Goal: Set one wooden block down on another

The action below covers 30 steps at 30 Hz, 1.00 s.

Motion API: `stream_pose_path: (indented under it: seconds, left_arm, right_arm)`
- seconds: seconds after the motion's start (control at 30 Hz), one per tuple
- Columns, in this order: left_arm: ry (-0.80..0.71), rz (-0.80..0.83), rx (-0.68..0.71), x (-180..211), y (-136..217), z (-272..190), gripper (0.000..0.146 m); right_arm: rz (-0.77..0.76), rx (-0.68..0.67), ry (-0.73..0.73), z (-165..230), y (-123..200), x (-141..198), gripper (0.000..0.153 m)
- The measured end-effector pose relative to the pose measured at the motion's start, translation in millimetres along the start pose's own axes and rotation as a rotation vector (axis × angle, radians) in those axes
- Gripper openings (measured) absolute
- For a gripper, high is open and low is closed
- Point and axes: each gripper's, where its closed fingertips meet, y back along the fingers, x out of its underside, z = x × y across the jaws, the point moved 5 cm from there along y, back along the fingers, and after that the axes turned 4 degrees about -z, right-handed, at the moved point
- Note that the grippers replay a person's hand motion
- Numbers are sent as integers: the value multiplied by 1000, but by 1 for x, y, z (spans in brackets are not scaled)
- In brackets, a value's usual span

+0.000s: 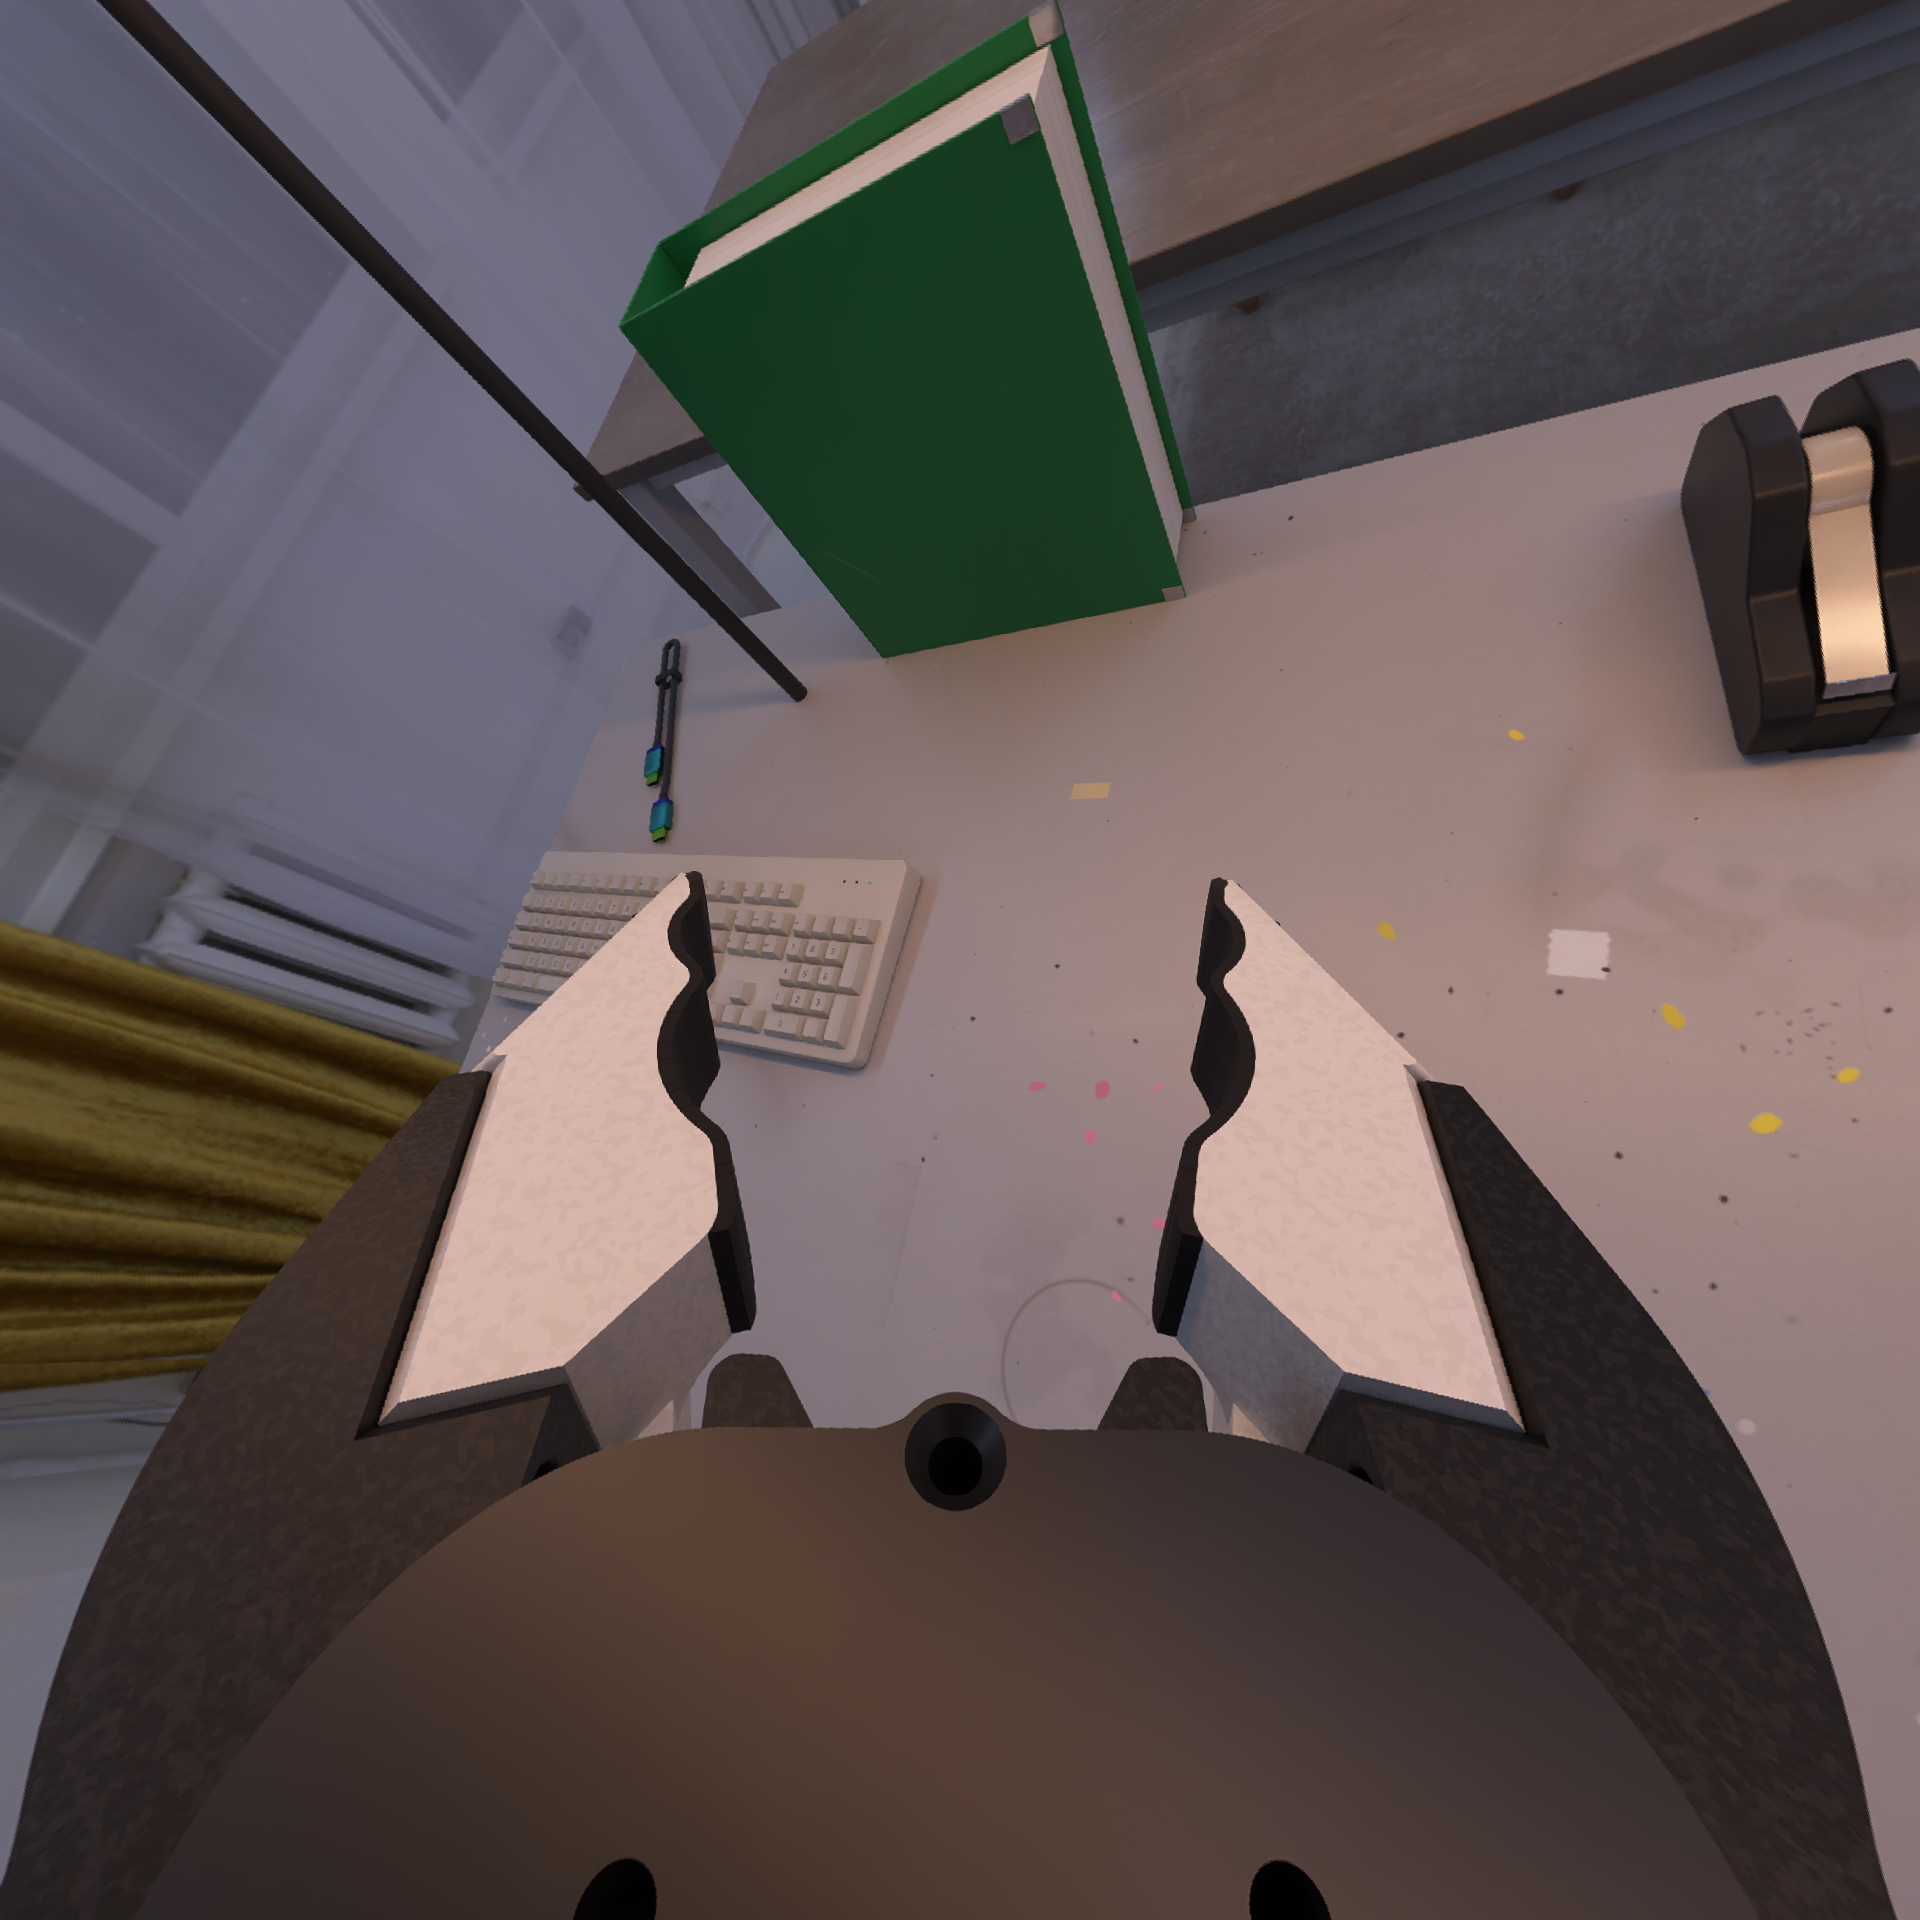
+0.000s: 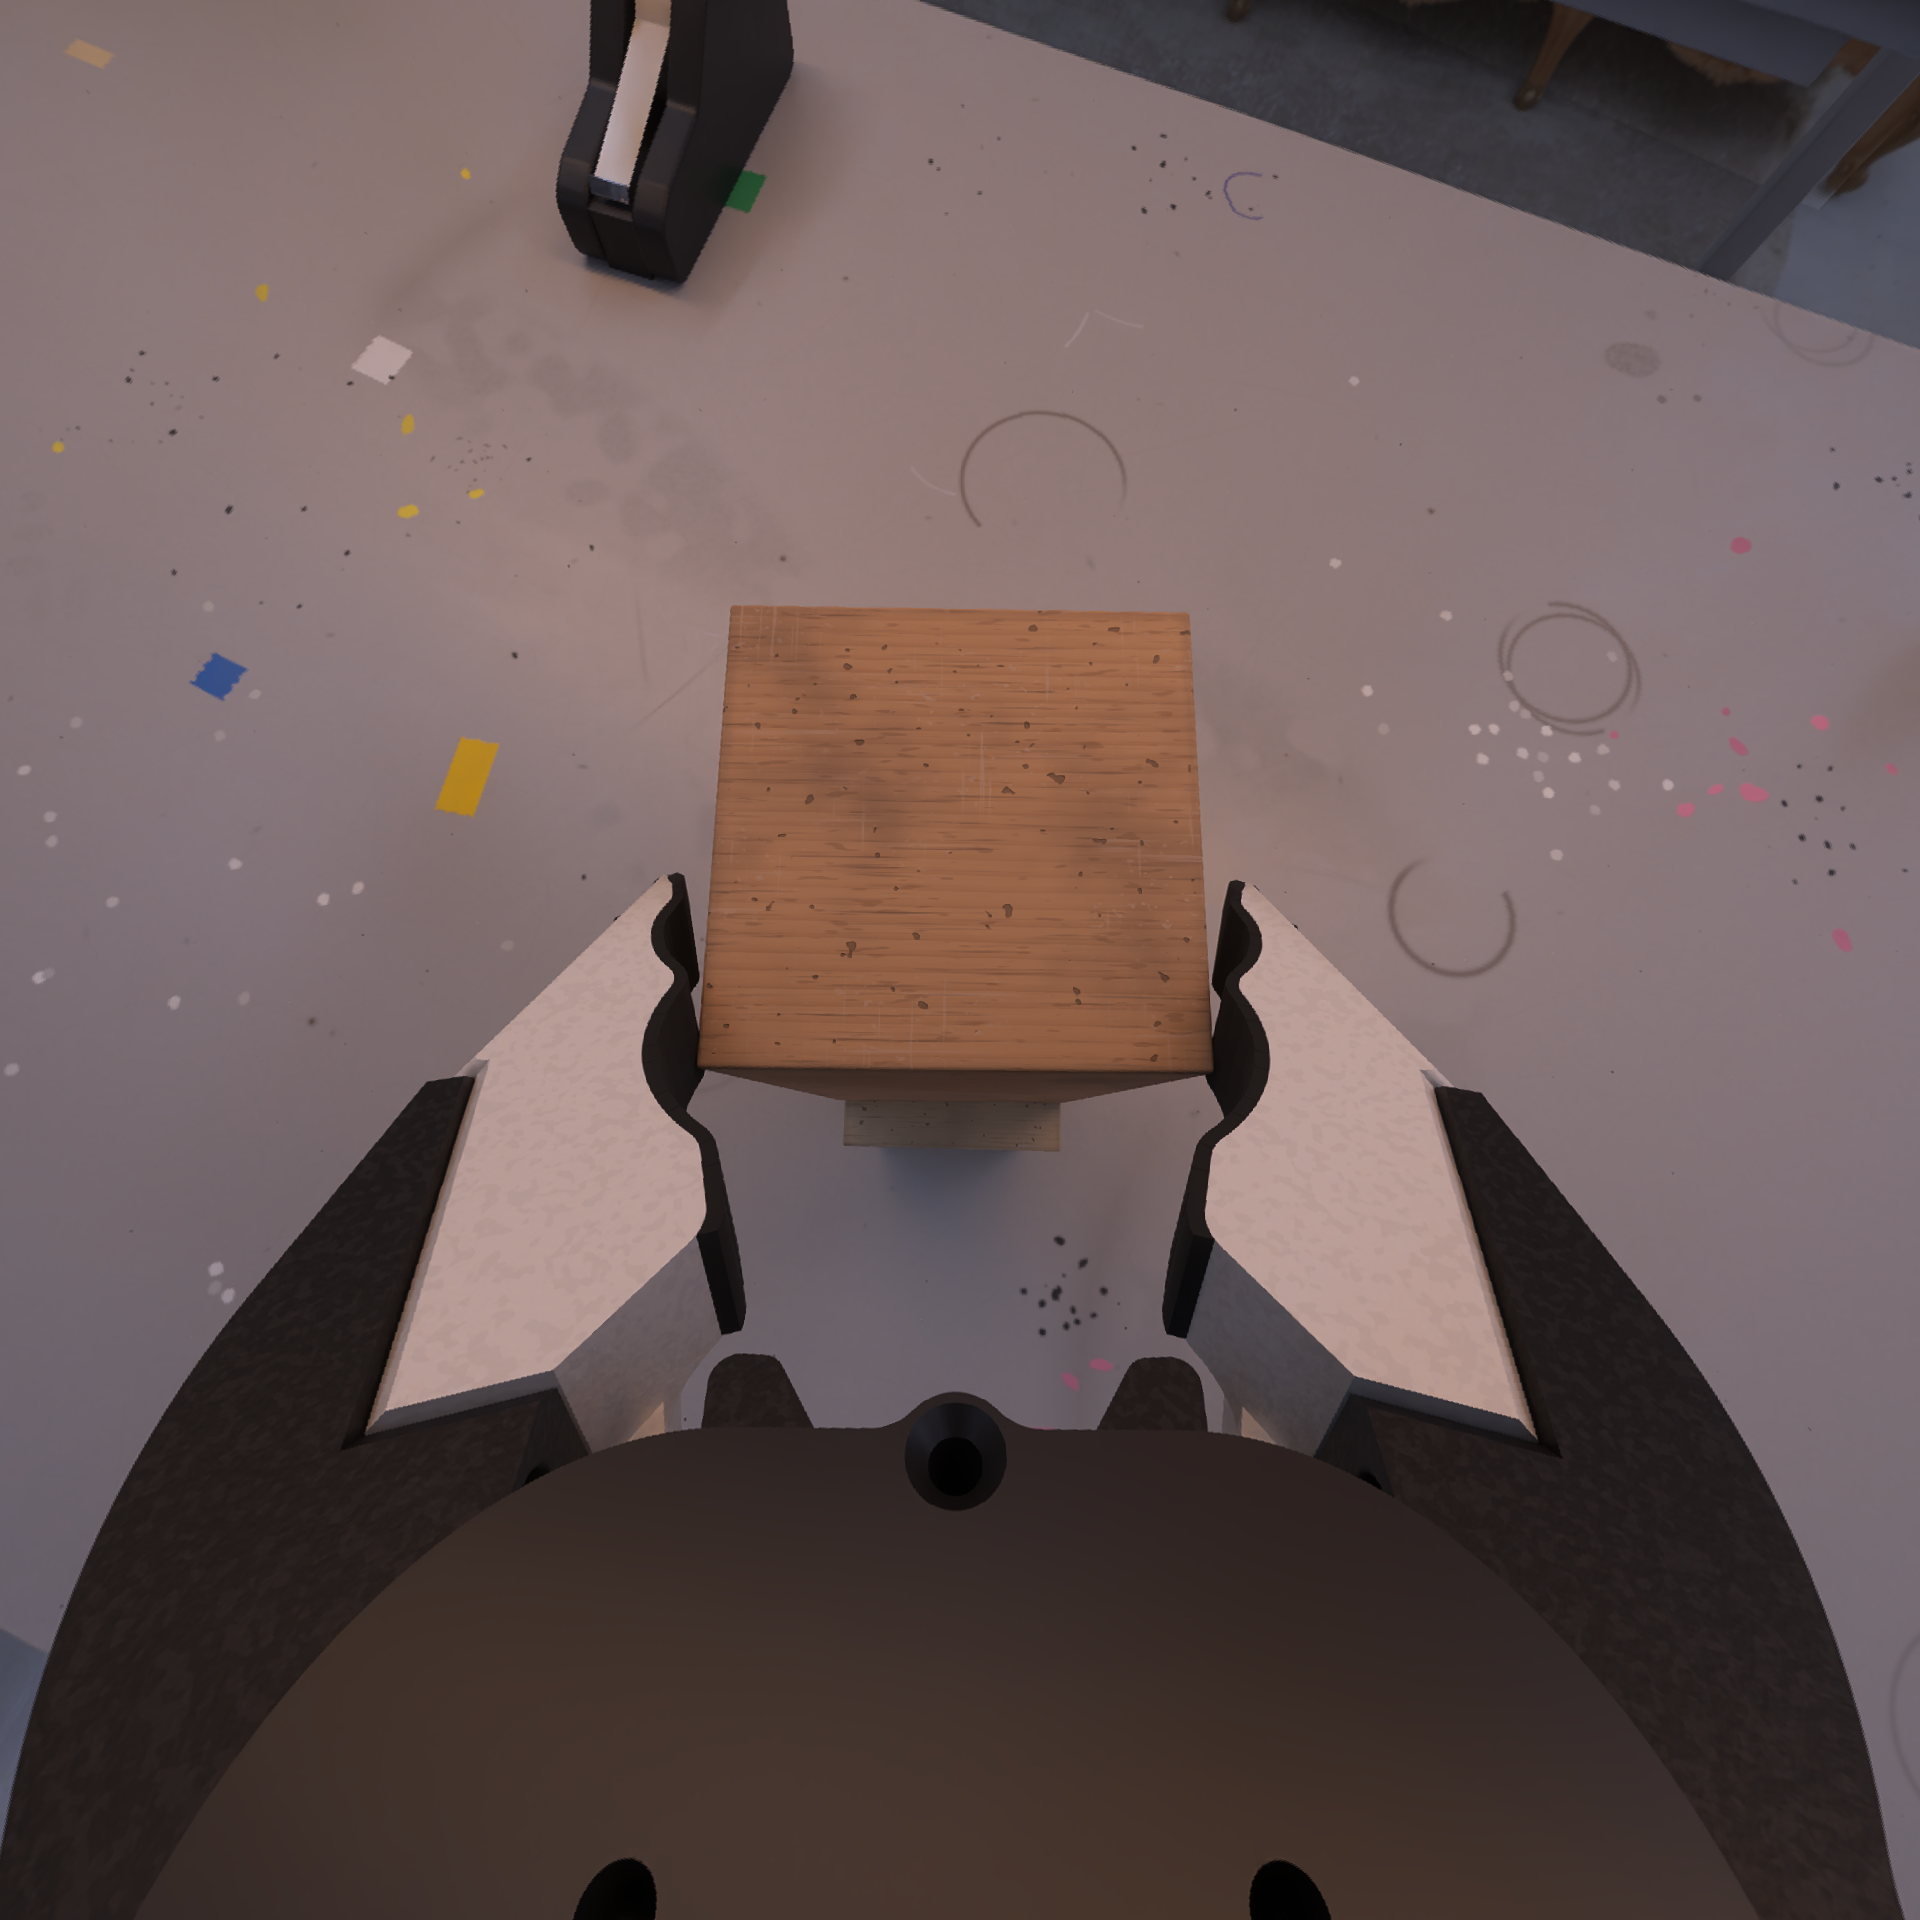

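Note:
A brown wooden block (image 2: 954,842) stands between the fingers of my right gripper (image 2: 956,894). Under its near edge a paler wooden block (image 2: 951,1125) shows, and the brown block appears to rest on it. The right jaws are spread wide and flank the brown block's sides very closely; I see no clear squeeze. My left gripper (image 1: 956,894) is open and empty above the table (image 1: 1351,935). No block shows in the left wrist view.
A black tape dispenser (image 2: 665,135) stands behind the blocks and also shows in the left wrist view (image 1: 1808,561). A green book (image 1: 914,395) stands upright at the table's far edge. A keyboard (image 1: 790,966) and a short cable (image 1: 663,748) lie at the left.

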Motion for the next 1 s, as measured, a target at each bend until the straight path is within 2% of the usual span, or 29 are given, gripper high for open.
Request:
stream_pose_path:
  seconds: [1.0]
  left_arm:
    - [3, -7, -17, 3, 2, 6, 94]
  right_arm:
    - [-1, 6, -2, 0, 0, 0, 100]
